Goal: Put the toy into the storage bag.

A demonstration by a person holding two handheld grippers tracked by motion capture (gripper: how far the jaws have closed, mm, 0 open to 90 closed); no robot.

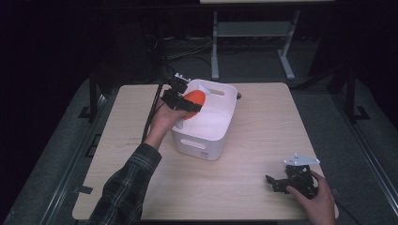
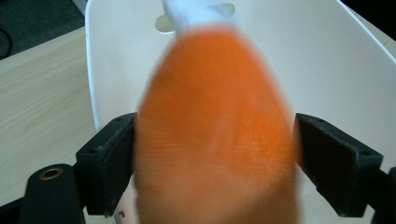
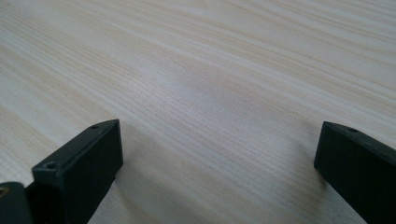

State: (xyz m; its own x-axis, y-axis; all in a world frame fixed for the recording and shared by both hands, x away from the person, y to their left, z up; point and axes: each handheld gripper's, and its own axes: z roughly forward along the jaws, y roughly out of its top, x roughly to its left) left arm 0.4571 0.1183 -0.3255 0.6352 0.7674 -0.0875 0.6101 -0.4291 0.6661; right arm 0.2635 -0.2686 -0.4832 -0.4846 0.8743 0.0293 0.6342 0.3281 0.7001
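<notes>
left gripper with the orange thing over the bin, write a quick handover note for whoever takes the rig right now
Left gripper: shut on the orange plush toy, held above the open white bin, at its far left corner.
Right gripper: open, empty, low over the wooden table near its front right corner.
Done: toy picked up and brought over the bin.
Left: probably lower it in and release; toy not yet inside.

there are two grippers, a left gripper (image 1: 184,101) and a right gripper (image 1: 281,183), each held in one hand, plus one orange-and-white object (image 1: 194,101), one white bin (image 1: 206,140) with handle slots, and one wooden table (image 1: 263,131).
</notes>
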